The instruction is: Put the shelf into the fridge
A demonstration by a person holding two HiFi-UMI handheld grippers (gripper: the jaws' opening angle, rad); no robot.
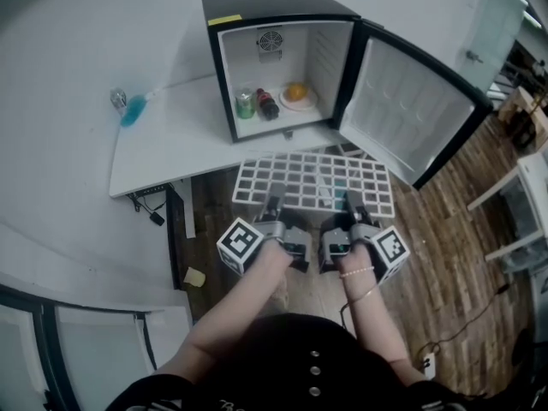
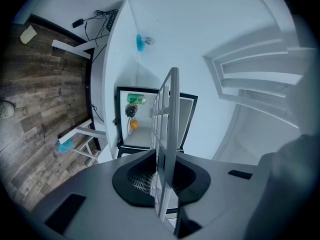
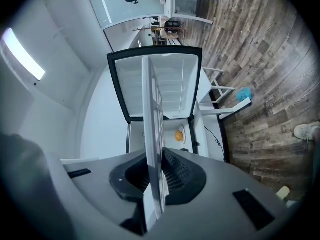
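We're holding the shelf (image 1: 312, 181) in front of the open fridge (image 1: 274, 5), left gripper (image 1: 275, 198) and right gripper (image 1: 349, 204) both pinching its near edge.

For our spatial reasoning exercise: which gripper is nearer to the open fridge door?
Right. The right gripper holds the shelf close to the door's lower corner. The left gripper holds the same edge further left, farther from it.

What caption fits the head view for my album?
Left gripper and right gripper hold the white shelf before the open fridge.
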